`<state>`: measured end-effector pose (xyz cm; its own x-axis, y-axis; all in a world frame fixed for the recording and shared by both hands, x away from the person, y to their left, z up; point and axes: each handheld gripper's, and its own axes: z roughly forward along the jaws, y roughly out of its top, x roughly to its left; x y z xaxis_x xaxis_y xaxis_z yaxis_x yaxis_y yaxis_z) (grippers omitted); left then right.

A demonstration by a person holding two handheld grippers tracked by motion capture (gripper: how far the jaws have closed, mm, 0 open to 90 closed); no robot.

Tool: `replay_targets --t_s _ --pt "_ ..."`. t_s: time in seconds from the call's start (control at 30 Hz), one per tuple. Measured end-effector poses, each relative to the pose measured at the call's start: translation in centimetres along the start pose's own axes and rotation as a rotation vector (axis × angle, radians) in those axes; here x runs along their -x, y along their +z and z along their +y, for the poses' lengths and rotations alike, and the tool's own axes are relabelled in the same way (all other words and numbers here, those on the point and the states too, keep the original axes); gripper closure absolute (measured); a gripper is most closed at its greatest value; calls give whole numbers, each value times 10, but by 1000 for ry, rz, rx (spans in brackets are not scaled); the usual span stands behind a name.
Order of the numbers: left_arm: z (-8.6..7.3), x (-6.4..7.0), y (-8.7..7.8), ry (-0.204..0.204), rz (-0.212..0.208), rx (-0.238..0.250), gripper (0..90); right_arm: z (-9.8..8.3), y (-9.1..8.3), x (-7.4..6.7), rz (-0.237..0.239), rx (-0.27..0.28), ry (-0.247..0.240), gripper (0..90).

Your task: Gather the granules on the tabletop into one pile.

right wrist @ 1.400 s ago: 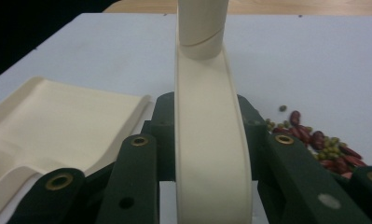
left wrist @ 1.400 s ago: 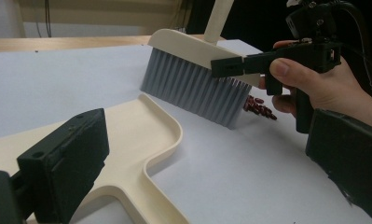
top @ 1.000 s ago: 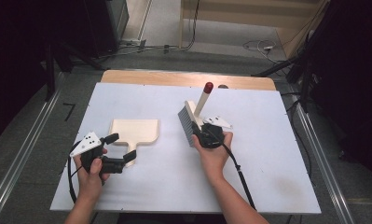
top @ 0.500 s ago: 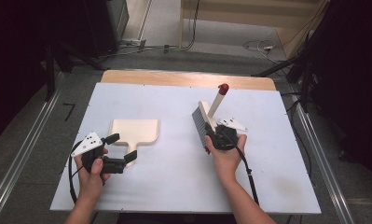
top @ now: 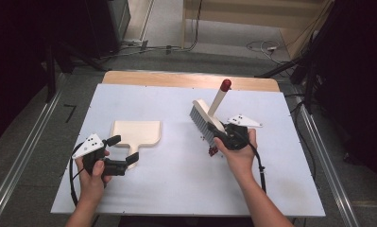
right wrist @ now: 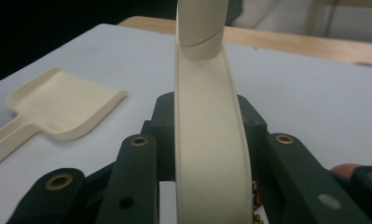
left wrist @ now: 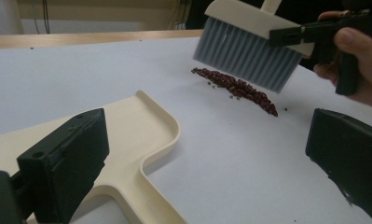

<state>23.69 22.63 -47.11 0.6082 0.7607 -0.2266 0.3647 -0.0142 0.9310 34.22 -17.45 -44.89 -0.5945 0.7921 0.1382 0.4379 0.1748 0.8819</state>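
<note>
A cream dustpan [top: 137, 131] lies flat on the white table at the left, its handle pointing toward me. My left gripper [top: 124, 150] stands open astride that handle; in the left gripper view one jaw sits over the dustpan [left wrist: 127, 135] and the other stands wide apart from it. My right gripper [top: 223, 135] is shut on a cream brush [top: 202, 116] with grey bristles and a red-tipped handle, held tilted above the table. A streak of small red beans [top: 212, 150] lies beneath it. The beans [left wrist: 235, 88] lie below the brush bristles [left wrist: 246, 56]. The brush back [right wrist: 209, 140] is clamped between the jaws.
The white table [top: 176, 189] has a wooden strip [top: 186, 79] along its far edge. Metal rails [top: 25, 156] run along both sides on the floor. Cables lie on the floor beyond the table. The dustpan [right wrist: 67, 107] sits left of the brush.
My right gripper has carried the brush to the right and a little upward, away from the dustpan. The left gripper has stayed where it was.
</note>
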Motion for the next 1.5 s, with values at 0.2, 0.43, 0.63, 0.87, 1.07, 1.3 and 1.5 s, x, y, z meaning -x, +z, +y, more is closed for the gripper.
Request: replay_targets --t_s 0.2,0.43,0.63,0.87,1.07,1.3,1.5 --pt "0 0 1 -2 2 -3 0 10 -34 21 238 -19 -245 658" --pt "0 1 3 2 3 -8 0 -13 -54 38 443 -149 -352 659" --pt "-1 1 4 1 3 -12 0 -37 -44 52 529 -198 -346 659" --pt "-1 0 4 1 3 -15 0 -32 -24 63 491 -163 -399 658" --pt "-1 0 4 -1 3 -13 0 -20 -7 71 468 -168 -401 658" --pt "-1 0 4 -1 2 -14 0 -13 11 85 455 -167 -361 658" --pt "-1 1 4 -1 2 -13 0 -5 19 89 442 -167 -363 658"
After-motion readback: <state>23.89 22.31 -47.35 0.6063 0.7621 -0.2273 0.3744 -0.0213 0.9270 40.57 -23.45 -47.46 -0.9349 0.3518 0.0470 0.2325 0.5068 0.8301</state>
